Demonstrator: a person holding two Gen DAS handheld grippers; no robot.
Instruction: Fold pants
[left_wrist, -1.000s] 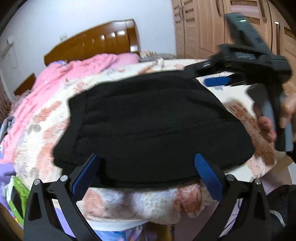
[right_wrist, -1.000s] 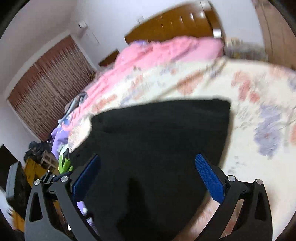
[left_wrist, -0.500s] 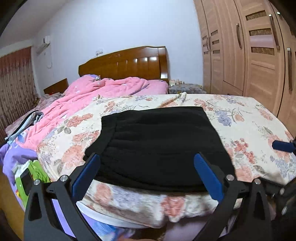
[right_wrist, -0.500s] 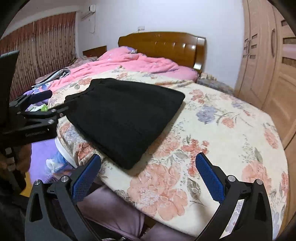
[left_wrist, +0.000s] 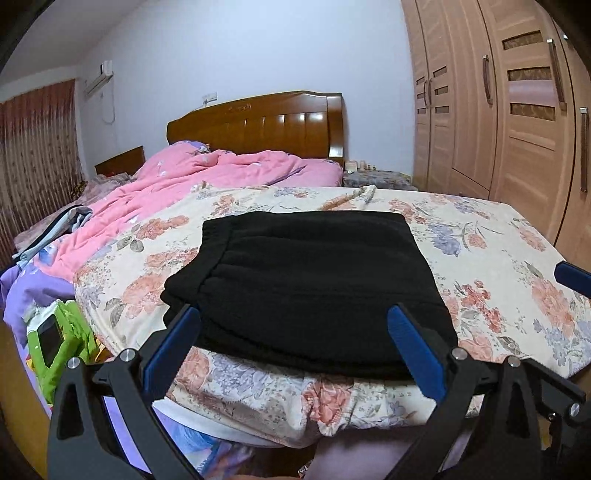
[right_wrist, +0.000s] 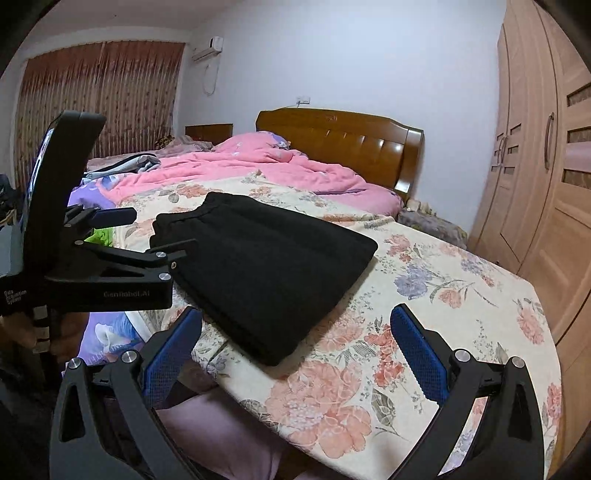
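Note:
The black pants (left_wrist: 306, 280) lie folded into a flat rectangle on the floral sheet near the bed's front edge; they also show in the right wrist view (right_wrist: 266, 262). My left gripper (left_wrist: 293, 314) is open and empty, held just in front of the pants' near edge, off the bed. My right gripper (right_wrist: 295, 317) is open and empty, to the right of the pants, above the bed's front corner. The left gripper's body also shows in the right wrist view (right_wrist: 96, 266), left of the pants. One blue fingertip of the right gripper (left_wrist: 572, 275) shows at the right edge.
The bed with the floral sheet (left_wrist: 498, 266) fills the middle. A pink quilt (left_wrist: 192, 184) lies crumpled toward the wooden headboard (left_wrist: 258, 125). A wardrobe (left_wrist: 517, 110) stands on the right. A green object (left_wrist: 59, 339) and purple bedding lie at the left.
Both grippers have pulled back from over the folded pants to the bed's front edge. The pants have stayed flat and folded.

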